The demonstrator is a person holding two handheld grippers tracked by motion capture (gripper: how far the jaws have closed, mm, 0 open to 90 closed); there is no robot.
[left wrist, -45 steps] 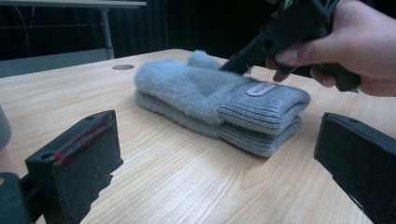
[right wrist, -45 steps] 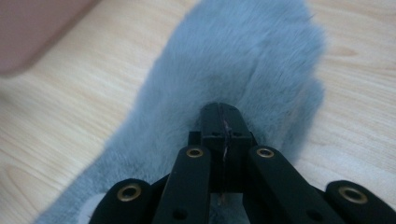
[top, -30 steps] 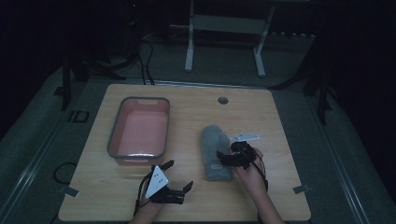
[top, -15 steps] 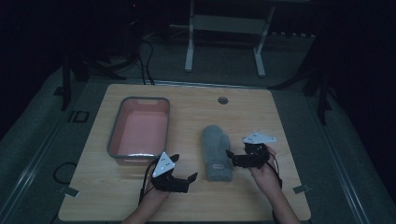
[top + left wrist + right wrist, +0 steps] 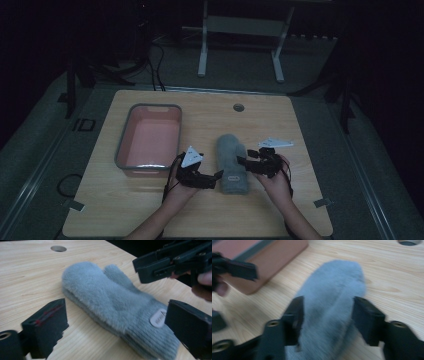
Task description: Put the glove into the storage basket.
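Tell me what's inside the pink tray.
Nothing shows inside the pink tray: its floor looks bare in the high view. The strip just behind its near wall is hidden. The grey mitten lies outside it, on the wooden table.

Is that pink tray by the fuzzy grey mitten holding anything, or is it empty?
Empty. From above, the pink tray shows only its bare pink floor. The grey mitten lies outside it, flat on the table.

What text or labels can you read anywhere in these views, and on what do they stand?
Oval tag on the cuff of the grey mitten: there is print on it, too blurred to read.
Marking on the floor mat left of the table: looks like "ID", uncertain.
No other text is legible.
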